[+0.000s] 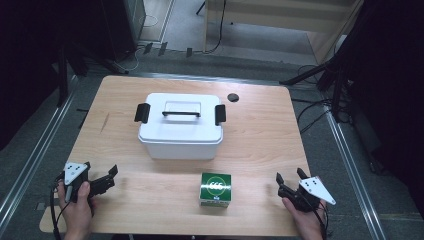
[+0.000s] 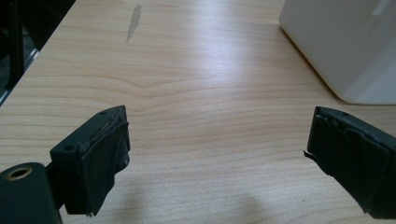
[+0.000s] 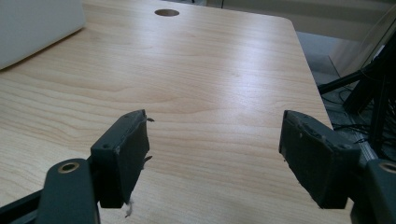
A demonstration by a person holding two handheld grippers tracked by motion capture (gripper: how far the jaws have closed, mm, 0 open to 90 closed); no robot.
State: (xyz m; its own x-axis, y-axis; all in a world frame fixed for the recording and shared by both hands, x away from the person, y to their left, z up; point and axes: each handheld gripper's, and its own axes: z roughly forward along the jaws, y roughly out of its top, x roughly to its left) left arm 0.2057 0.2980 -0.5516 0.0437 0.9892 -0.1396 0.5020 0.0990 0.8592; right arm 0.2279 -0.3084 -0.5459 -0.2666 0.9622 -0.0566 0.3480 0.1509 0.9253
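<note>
Lidded storage box at the table centre; small carton before it, between left gripper and right gripper.

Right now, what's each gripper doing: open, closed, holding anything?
Left gripper: open, nothing between its jaws, bare table ahead.
Right gripper: open, holding nothing, jaws apart over the table.

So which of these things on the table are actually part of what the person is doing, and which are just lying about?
Likely part of the job:
- white lidded box, latches closed
- green carton
- left gripper, open, holding nothing
- right gripper, open, holding nothing

Just there:
- table with its cable hole
- cables on the floor
- dark stands
</note>
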